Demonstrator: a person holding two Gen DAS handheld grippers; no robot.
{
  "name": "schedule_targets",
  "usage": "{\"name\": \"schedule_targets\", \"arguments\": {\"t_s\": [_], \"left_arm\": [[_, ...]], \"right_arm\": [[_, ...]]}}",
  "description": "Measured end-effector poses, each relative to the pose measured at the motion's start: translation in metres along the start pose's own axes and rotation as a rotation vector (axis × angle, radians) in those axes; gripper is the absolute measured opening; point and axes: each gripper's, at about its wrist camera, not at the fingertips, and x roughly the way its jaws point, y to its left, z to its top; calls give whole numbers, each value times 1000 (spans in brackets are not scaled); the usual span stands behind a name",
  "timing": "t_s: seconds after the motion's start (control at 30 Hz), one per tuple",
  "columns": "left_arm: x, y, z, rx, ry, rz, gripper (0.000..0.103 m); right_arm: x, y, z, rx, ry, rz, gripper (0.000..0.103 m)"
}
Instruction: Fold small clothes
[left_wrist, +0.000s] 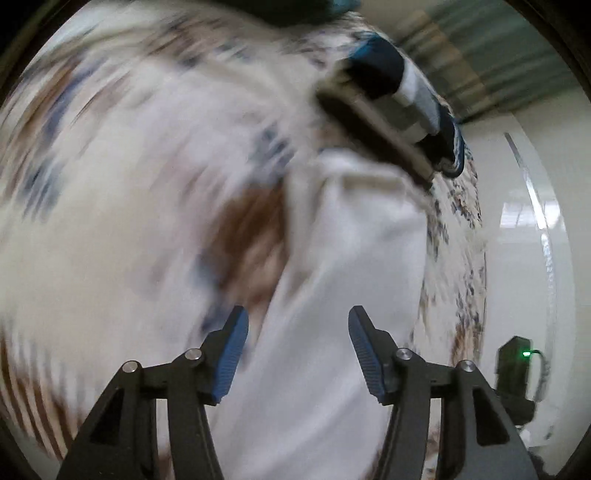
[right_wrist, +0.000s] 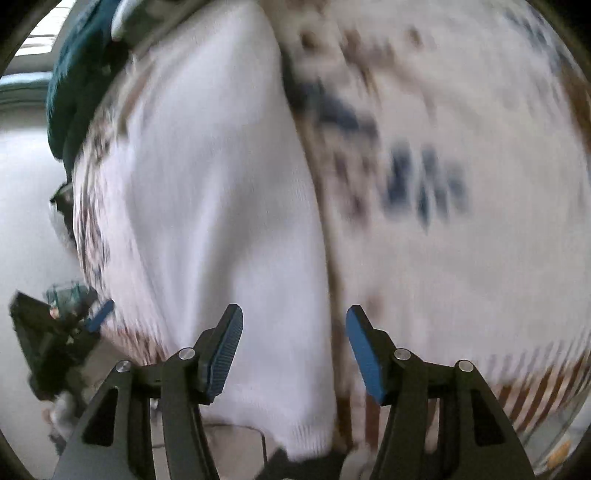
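Note:
A white knit garment lies on a patterned white, brown and blue cloth; the left wrist view is heavily blurred. My left gripper is open and empty just above the garment. In the right wrist view the same white garment lies on the patterned cloth, its hem near the bottom. My right gripper is open and empty over the garment's right edge. The left gripper also shows at the far left of the right wrist view.
Dark blue and white folded clothes lie at the far edge of the cloth; they also show in the right wrist view. A black device with a green light stands at the right. White surface lies beyond the cloth.

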Motion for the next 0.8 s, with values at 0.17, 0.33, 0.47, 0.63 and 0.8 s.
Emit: {"name": "schedule_targets", "arguments": {"t_s": [0.17,0.33,0.47,0.63,0.8], "left_arm": [[85,-46,85,124,73,60,54],[135,-14,147,-10,103,137,53],[123,14,180,-73,65,155,52],[74,30,150,-119,80,17,54],[88,26,103,-198,185,-92,52]], "right_arm": [[-14,12,100,-7,-100,8,60],[-7,-7,187,31,-101,31,60],[19,10,217,29,-99,23,60],[10,11,237,12,-110,46,60],[10,35,241,-14,-86,73,60]]}}
